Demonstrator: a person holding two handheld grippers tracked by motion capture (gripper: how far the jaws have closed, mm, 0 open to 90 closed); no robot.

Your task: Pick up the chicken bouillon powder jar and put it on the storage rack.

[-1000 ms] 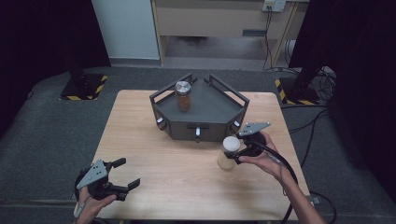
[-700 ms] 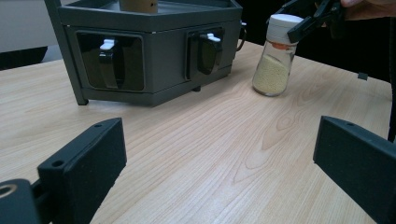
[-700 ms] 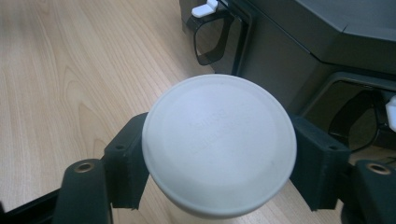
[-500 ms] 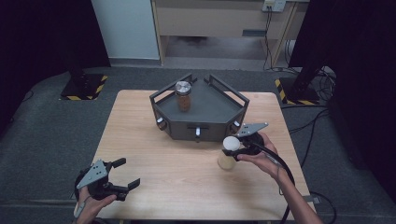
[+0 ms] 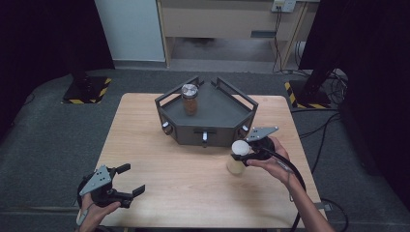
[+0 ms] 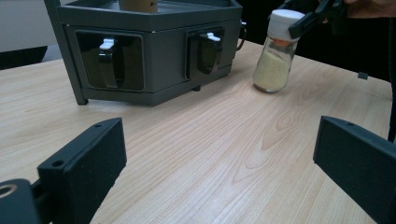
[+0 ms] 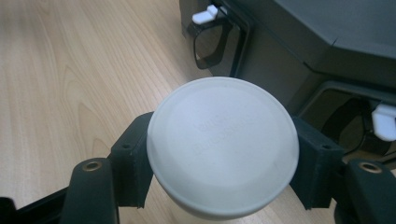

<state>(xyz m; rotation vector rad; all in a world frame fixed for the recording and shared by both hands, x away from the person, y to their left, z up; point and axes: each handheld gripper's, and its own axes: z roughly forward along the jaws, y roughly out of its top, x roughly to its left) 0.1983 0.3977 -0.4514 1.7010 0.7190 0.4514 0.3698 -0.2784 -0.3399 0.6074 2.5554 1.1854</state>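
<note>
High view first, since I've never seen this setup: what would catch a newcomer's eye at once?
Probably the dark angular rack at the table's far middle, with a brown-filled jar standing on top. Next, the right gripper, its jaws closed on the white cap of a spice jar of pale grains just in front of the rack's right corner. The left gripper sits open at the near left edge, holding nothing.

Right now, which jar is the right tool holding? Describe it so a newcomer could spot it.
Start at the dark grey angular rack at the table's far middle. Just in front of its right corner, the right tool grips a small clear jar by its cap. Its white cap and pale yellow grains distinguish it from the brown jar atop the rack.
</note>
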